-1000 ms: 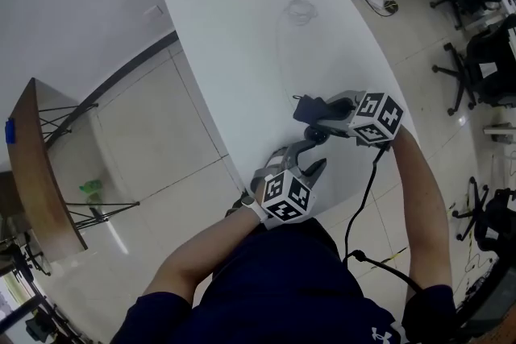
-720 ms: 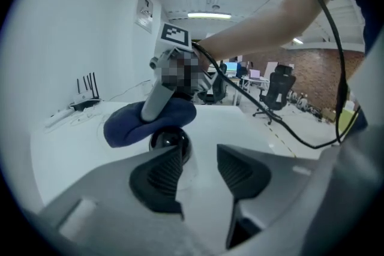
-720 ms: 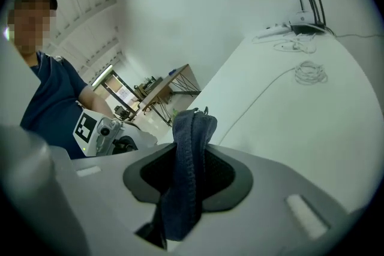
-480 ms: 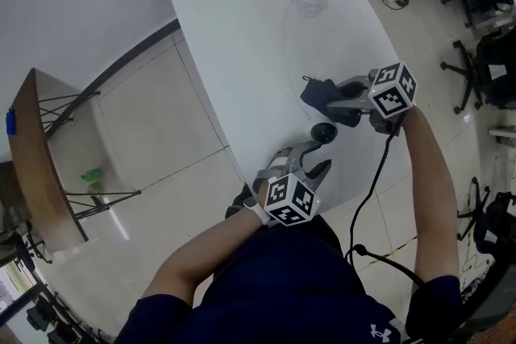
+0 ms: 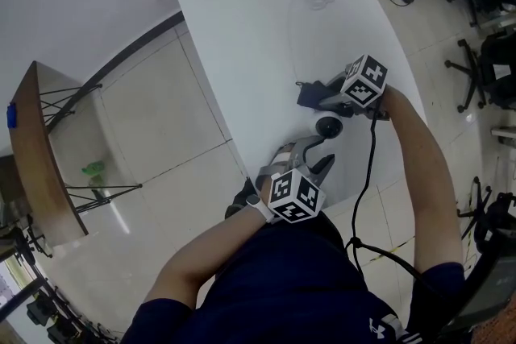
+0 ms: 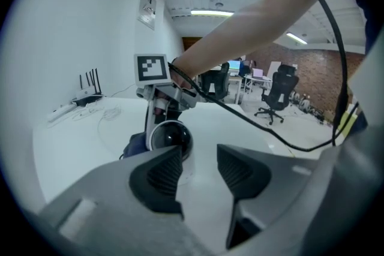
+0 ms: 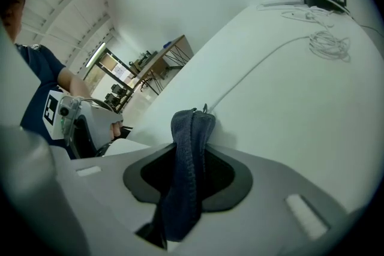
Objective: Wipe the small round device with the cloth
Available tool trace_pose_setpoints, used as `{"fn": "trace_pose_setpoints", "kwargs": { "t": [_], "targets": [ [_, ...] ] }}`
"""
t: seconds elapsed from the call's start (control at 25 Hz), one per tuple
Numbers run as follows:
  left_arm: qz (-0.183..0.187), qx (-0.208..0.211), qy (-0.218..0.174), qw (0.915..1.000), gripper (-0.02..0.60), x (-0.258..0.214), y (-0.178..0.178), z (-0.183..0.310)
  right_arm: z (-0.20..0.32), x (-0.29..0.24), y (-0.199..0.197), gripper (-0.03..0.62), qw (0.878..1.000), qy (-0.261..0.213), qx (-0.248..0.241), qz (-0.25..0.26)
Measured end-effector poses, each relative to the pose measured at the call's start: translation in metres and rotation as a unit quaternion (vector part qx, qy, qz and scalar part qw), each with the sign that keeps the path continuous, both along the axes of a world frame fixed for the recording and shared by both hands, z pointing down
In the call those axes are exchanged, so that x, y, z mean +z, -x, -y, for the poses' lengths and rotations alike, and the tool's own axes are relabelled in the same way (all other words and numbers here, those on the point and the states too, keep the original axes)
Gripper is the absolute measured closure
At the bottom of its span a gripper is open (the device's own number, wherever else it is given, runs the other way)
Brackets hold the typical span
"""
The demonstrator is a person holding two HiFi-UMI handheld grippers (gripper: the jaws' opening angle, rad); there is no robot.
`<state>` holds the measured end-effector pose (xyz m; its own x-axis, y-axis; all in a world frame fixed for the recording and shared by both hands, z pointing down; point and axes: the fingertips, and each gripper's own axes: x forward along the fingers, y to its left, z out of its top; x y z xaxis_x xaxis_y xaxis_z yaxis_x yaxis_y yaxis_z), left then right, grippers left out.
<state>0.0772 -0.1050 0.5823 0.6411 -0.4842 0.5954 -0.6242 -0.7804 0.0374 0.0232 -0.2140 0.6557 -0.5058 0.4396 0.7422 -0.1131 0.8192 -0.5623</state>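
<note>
Right tool pinching the dark cloth, which sticks out past the tips. Left tool spread, nothing between the pads. Device sits on the table at 11 o'clock, just past its left pad. Head view: cloth at 12 o'clock of the device, just beside it; contact unclear. Looks like the approach step. Next: press cloth onto dome, brace base if it slides.

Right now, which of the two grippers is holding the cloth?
The right gripper: its jaws pinch the dark blue cloth. The left gripper has its jaws apart with nothing between them.
</note>
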Motion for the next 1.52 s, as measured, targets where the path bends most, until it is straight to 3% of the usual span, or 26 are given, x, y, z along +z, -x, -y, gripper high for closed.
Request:
{"fn": "trace_pose_setpoints", "kwargs": {
  "t": [0.16,0.28,0.44,0.56,0.68,0.8,0.96,1.04,1.16,1.2,1.24,1.32,1.4,1.44,1.48,1.52],
  "targets": [
    [-0.01,-0.003,-0.007,0.9999,0.399,-0.004,0.01,-0.002,0.01,0.001,0.002,0.479,0.996,-0.039,0.078,0.016],
    [-0.023,-0.009,-0.013,0.9996,0.4,-0.012,0.021,0.003,0.025,-0.03,-0.008,0.479,0.974,-0.078,0.202,0.07],
    [-0.044,-0.022,-0.031,0.9983,0.454,-0.031,0.041,0.023,0.021,-0.089,-0.041,0.477,0.91,-0.15,0.358,0.145],
    [-0.068,-0.039,-0.027,0.9966,0.491,-0.04,0.05,0.045,0.0,-0.123,-0.062,0.477,0.866,-0.208,0.416,0.183],
    [-0.084,-0.032,0.005,0.9959,0.499,-0.037,0.042,0.058,-0.021,-0.135,-0.077,0.477,0.826,-0.248,0.471,0.188],
    [-0.073,-0.02,0.011,0.997,0.497,-0.031,0.035,0.063,-0.035,-0.138,-0.077,0.477,0.779,-0.236,0.544,0.202],
    [-0.061,-0.023,0.021,0.9977,0.499,-0.024,0.03,0.064,-0.049,-0.115,-0.073,0.477,0.736,-0.208,0.613,0.198],
    [-0.055,-0.02,0.021,0.9981,0.499,-0.021,0.028,0.062,-0.056,-0.095,-0.079,0.477,0.692,-0.16,0.677,0.195],
    [-0.055,-0.022,0.019,0.9981,0.5,-0.02,0.026,0.058,-0.07,-0.068,-0.092,0.477,0.6,-0.062,0.772,0.203],
    [-0.056,-0.023,0.02,0.9979,0.5,-0.02,0.025,0.057,-0.075,-0.058,-0.095,0.477,0.576,-0.032,0.791,0.203],
    [-0.057,-0.024,0.021,0.9978,0.5,-0.02,0.024,0.057,-0.08,-0.047,-0.096,0.477,0.56,-0.005,0.804,0.199],
    [-0.059,-0.023,0.02,0.9978,0.506,-0.021,0.023,0.057,-0.087,-0.026,-0.095,0.477,0.549,0.03,0.814,0.186],
    [-0.058,-0.022,0.018,0.9979,0.512,-0.021,0.022,0.057,-0.092,-0.009,-0.093,0.477,0.557,0.042,0.813,0.162],
    [-0.058,-0.022,0.017,0.9979,0.512,-0.021,0.022,0.057,-0.095,-0.002,-0.092,0.477,0.568,0.045,0.809,0.143],
    [-0.058,-0.023,0.016,0.9979,0.512,-0.021,0.022,0.057,-0.098,0.005,-0.09,0.477,0.587,0.044,0.8,0.117],
    [-0.057,-0.025,0.016,0.9979,0.512,-0.021,0.022,0.057,-0.101,0.011,-0.088,0.477,0.613,0.036,0.785,0.083]
  ]
}}
